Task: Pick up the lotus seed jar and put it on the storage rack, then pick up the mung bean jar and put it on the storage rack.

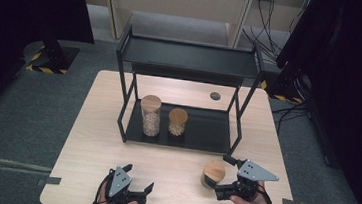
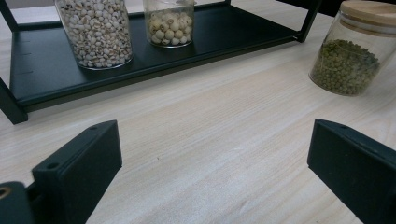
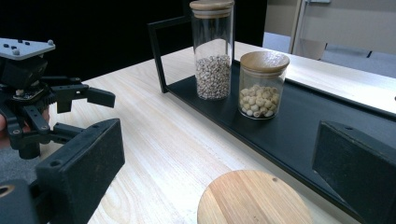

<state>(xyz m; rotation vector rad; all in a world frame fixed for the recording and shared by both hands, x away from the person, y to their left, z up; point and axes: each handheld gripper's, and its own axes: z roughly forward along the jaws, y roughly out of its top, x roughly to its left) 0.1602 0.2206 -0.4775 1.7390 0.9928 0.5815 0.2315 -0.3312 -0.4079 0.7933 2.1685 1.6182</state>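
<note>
Squat glass jar of green beans, wooden lid, upright.

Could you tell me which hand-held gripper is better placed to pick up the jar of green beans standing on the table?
Right. The right hand-held gripper is open right beside the green-bean jar, jaws either side of its lid. The left hand-held gripper sits open farther off.

On the pale wooden worktop, toward the back: black two-tier metal rack. On its lower shelf, side by side: tall wood-lidded glass jar of small grains left, shorter wood-lidded glass jar of round pale seeds right. In front of the rack, right of centre: wood-lidded glass jar of green beans, directly on the worktop.
</note>
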